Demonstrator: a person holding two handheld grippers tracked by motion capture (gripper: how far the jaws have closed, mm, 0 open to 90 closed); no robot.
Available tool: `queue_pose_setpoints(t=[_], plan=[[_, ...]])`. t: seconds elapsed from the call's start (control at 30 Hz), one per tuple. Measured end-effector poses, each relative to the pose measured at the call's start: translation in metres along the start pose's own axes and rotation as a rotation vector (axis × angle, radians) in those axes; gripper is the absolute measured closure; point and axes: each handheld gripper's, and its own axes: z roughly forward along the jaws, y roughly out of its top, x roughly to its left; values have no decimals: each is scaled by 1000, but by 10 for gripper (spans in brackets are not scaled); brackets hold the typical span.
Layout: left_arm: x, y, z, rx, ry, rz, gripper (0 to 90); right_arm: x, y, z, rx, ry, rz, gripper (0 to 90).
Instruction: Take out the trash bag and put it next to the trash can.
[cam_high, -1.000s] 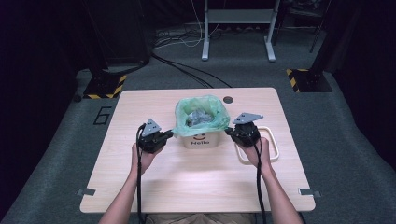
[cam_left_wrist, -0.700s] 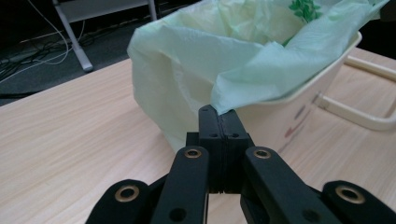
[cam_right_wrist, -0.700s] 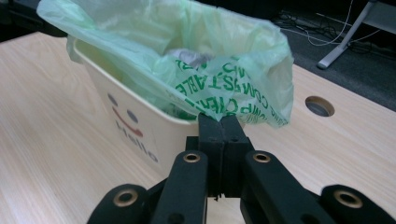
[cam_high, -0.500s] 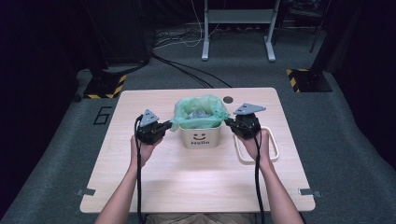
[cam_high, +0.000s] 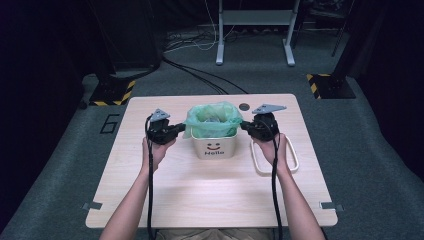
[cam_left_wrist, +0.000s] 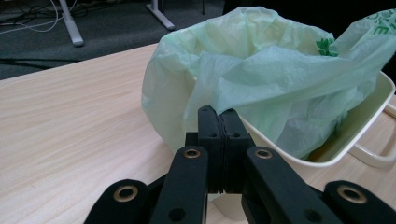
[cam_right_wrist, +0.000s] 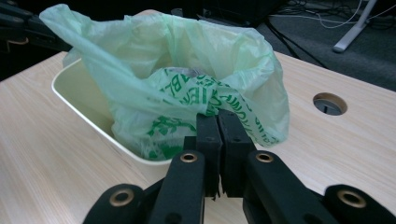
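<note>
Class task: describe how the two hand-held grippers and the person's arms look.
Each hand-held gripper, left and right, is black, with a grey three-cornered plate on top and a black cable trailing back. The gripper views show flat black jaws on arms with brass-coloured rivets. The forearms are bare, without sleeves.

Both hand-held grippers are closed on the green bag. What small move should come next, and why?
Probably lift both together: the left hand-held gripper and right hand-held gripper pinch opposite edges of the green bag, which sits inside the white bin.
</note>
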Motion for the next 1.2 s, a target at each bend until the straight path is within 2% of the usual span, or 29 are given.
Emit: queue_pose_setpoints(t=[0.13, 0.17, 0.3, 0.4, 0.47, 0.6, 0.7, 0.87, 0.97, 1.07, 1.2], plan=[[-1, 6, 5, 23, -7, -19, 821, -2, 4, 6, -1, 20, 27, 873], [-1, 7, 6, 28, -11, -33, 804, -2, 6, 8, 1, 22, 30, 867], [-1, 11, 9, 37, -12, -43, 738, -2, 10, 15, 12, 22, 34, 830], [-3, 14, 11, 45, -8, -51, 644, -3, 13, 19, 21, 25, 45, 781], [-3, 16, 12, 57, -1, -56, 550, -3, 15, 23, 32, 27, 58, 736], [-3, 19, 17, 75, -2, -63, 433, -3, 18, 27, 47, 25, 70, 666], [-4, 20, 20, 89, -21, -66, 368, -2, 19, 30, 51, 23, 73, 654], [-8, 23, 23, 75, -54, -66, 266, 0, 22, 32, 42, 27, 73, 652], [-10, 26, 24, 76, -62, -57, 258, 3, 26, 33, 44, 30, 66, 655], [-12, 27, 27, 91, -43, -51, 319, 5, 28, 36, 56, 20, 58, 689], [-13, 27, 30, 97, -18, -53, 513, 5, 27, 41, 75, 1, 70, 814]])
